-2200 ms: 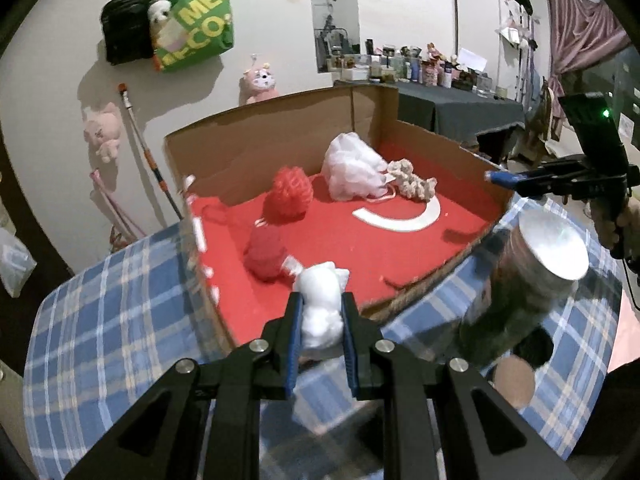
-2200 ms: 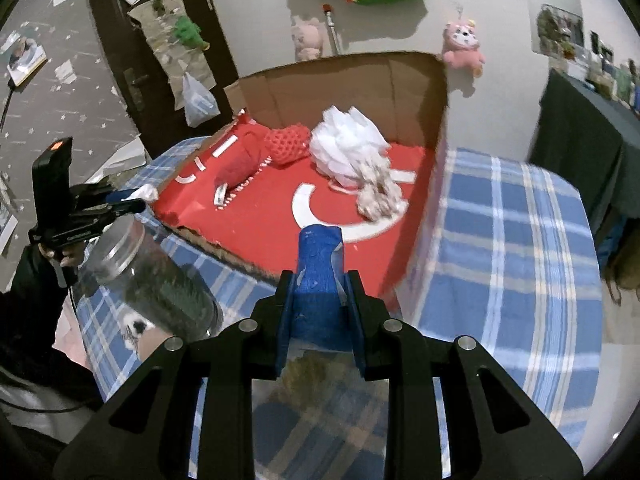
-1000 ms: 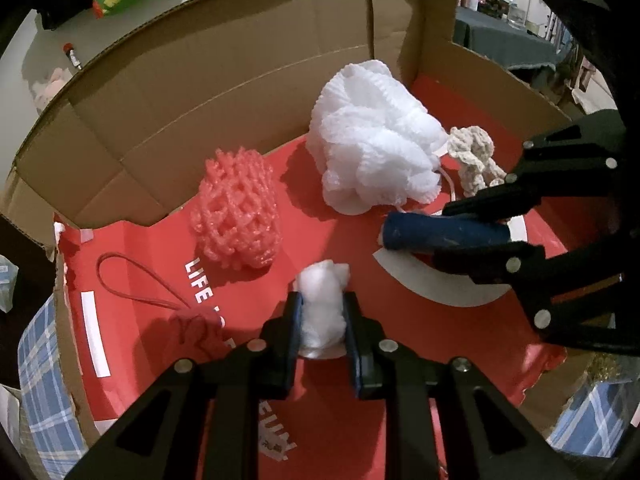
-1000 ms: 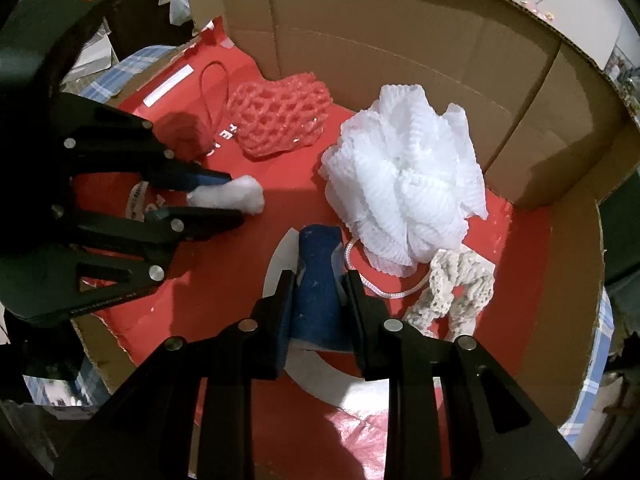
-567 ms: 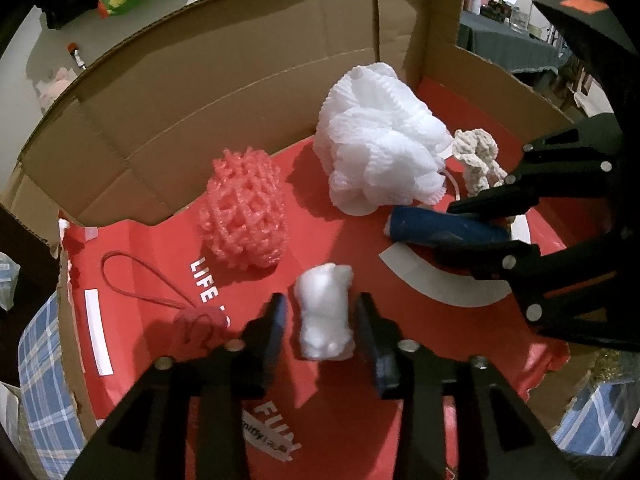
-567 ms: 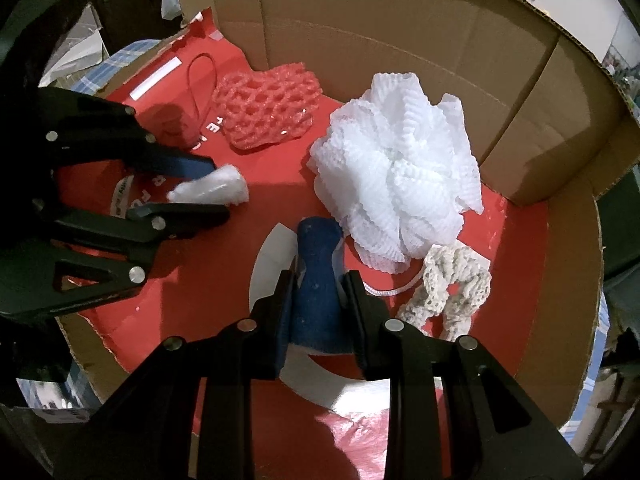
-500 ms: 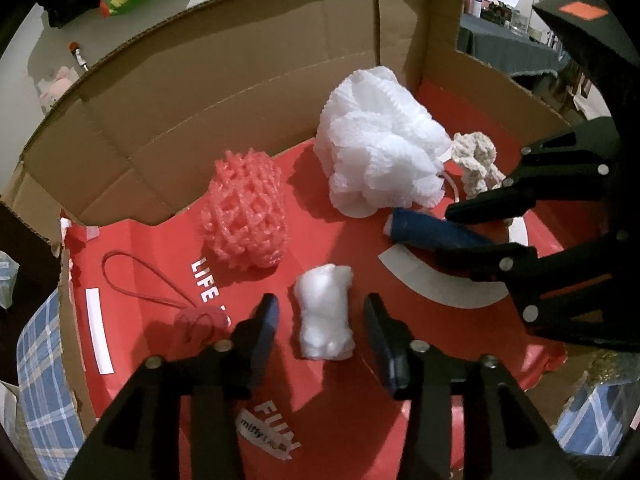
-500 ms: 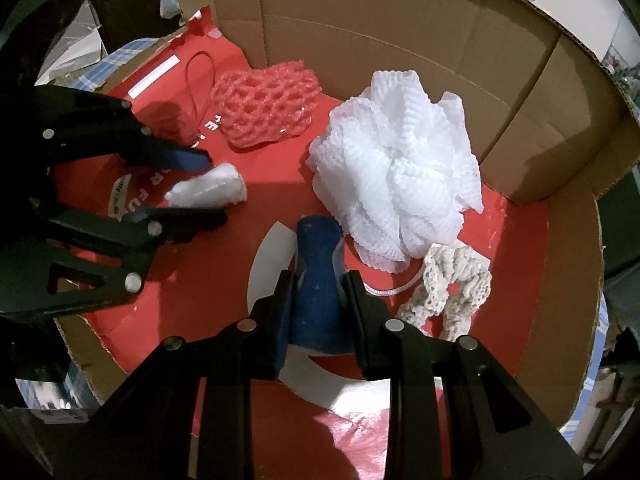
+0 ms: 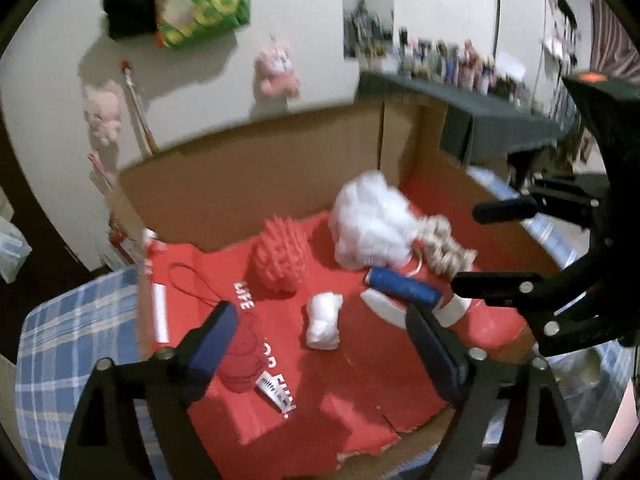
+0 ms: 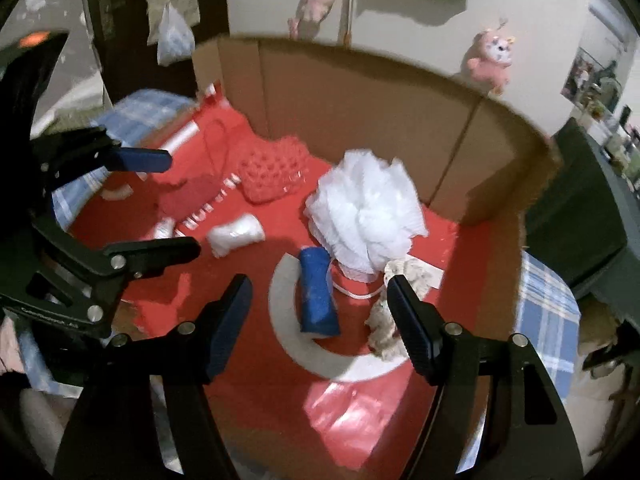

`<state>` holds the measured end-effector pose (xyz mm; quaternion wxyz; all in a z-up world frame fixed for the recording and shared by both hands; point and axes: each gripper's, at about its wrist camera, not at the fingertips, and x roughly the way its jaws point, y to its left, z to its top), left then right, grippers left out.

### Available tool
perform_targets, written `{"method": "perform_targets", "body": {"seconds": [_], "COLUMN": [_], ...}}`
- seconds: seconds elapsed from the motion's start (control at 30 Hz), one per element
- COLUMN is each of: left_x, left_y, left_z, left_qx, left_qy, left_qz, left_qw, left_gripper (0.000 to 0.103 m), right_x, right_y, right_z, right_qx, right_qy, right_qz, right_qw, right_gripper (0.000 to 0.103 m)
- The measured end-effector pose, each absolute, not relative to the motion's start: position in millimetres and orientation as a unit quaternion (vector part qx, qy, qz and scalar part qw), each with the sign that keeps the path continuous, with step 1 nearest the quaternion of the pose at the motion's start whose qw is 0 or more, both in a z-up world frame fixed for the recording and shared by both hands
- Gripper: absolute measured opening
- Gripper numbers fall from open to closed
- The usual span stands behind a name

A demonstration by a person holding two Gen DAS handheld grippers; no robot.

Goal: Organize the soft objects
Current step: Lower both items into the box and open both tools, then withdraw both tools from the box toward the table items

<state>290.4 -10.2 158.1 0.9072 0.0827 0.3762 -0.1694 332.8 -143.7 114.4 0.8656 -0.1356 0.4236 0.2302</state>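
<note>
Box (image 10: 360, 112), red-lined, partial white print "LIFE", "FUN": holds white wad (image 9: 324, 322), blue roll (image 10: 318, 292), white pouf (image 10: 366, 220), red mesh (image 9: 280, 260). Left gripper (image 9: 320, 344) and right gripper (image 10: 320, 312): jaws wide, empty, above the box.

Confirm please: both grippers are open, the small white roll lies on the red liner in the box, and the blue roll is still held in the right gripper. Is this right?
Not quite. The right gripper is open and empty; the blue roll lies on the red liner, as the right wrist view shows. The left gripper is open, and the small white roll lies on the liner.
</note>
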Motion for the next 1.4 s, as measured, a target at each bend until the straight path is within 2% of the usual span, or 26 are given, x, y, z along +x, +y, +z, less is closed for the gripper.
{"method": "perform_targets", "body": {"seconds": [0.2,0.33,0.4,0.6,1.07,1.4], "left_x": [242.9,204.6,186.9,137.0,55.5,34.2], "left_y": [-0.3,2.4,3.6,7.4,16.1,15.8], "left_z": [197.0,218.9,225.1,232.0,195.2,131.3], "left_qx": [0.053,0.039,0.035,0.03,-0.014,-0.019], "left_qy": [0.309,0.27,0.257,0.22,0.196,0.238], "left_qz": [-0.156,-0.149,-0.15,-0.137,-0.115,-0.109], "left_qw": [0.937,0.951,0.954,0.965,0.974,0.965], "left_gripper": [0.102,0.103,0.103,0.103,0.103,0.103], "right_x": [279.0,235.8,213.6,147.3,51.9,28.4], "right_y": [-155.7,-162.9,-164.5,-165.7,-178.4,-178.7], "right_z": [162.7,189.3,198.4,209.4,179.3,119.0], "right_qx": [-0.112,-0.107,-0.103,-0.105,-0.059,-0.041], "right_qy": [0.368,0.328,0.31,0.255,0.196,0.203], "right_qz": [0.22,0.211,0.203,0.185,0.148,0.119], "right_qw": [0.896,0.915,0.923,0.943,0.968,0.971], "right_gripper": [0.078,0.081,0.087,0.088,0.089,0.089]}}
